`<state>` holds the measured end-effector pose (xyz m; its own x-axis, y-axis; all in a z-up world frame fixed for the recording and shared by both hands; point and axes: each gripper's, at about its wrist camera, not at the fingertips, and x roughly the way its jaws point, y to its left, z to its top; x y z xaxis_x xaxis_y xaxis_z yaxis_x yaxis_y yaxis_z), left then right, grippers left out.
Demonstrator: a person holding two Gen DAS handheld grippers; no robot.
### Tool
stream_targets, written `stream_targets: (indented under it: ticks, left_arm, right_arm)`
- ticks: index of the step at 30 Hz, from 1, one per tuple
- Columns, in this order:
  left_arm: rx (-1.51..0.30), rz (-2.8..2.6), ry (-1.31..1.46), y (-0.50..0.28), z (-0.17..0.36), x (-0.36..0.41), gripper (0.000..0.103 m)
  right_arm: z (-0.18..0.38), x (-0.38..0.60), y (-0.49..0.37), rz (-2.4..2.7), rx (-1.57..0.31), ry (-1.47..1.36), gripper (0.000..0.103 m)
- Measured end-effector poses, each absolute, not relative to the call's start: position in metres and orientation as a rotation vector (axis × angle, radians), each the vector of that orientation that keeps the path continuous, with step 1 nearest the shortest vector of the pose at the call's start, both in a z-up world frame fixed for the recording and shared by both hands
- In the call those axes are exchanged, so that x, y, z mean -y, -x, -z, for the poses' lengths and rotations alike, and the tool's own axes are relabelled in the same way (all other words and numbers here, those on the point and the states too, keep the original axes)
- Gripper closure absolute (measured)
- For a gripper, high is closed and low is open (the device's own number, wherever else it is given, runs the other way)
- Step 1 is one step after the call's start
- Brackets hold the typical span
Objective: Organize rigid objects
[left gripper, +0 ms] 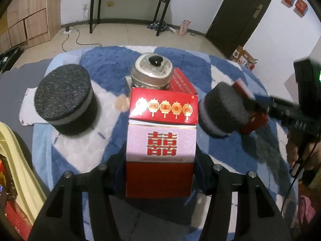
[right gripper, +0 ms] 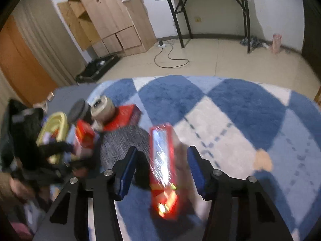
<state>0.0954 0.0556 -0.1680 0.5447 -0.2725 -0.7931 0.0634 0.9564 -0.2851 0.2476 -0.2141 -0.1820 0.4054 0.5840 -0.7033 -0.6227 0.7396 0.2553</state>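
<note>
My left gripper is shut on a pink and red box with a red double-happiness sign. Ahead of it stand a red lantern-print box, a metal tin with a black knob and a flat red box. Two dark grey felt-topped cylinders stand at left and right. My right gripper is open around a narrow red box lying on the rug, blurred; its jaws stand apart from the box sides. The right gripper also shows in the left wrist view next to the right cylinder.
A blue and white checked rug covers the surface. A cream plastic basket holding red packets sits at the left edge, and it also shows in the right wrist view. A black-legged table and wooden cabinets stand behind.
</note>
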Motion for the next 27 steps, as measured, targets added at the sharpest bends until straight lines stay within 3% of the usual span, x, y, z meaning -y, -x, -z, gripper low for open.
stream_targets:
  ticks: [3,5,12,19,23,27]
  left_arm:
    - [-0.964,0.207,0.243,-0.094,0.160,-0.059,0.045]
    - [-0.947,0.212,0.243,-0.089,0.153,-0.063,0.045]
    - [-0.909,0.176,0.306,-0.058,0.136,-0.105,0.045]
    - [-0.807,0.020,0.390,0.011,0.091,-0.210,0.045]
    - [-0.805,-0.116,0.396,0.046,0.082,-0.272,0.045]
    - [-0.822,-0.209,0.389,0.070,0.086,-0.310,0.045]
  right_arm:
    - [0.185,0.216,-0.240,-0.759,-0.868,0.080,0.055]
    - [0.184,0.219,-0.242,-0.741,-0.868,0.048,0.080]
    - [0.176,0.240,-0.241,-0.688,-0.865,-0.038,0.082]
    - [0.102,0.238,-0.200,-0.715,-0.702,0.016,0.082]
    - [0.073,0.181,-0.161,-0.875,-0.672,0.041,0.082]
    - [0.080,0.091,-0.111,-1.074,-0.727,0.053,0.082]
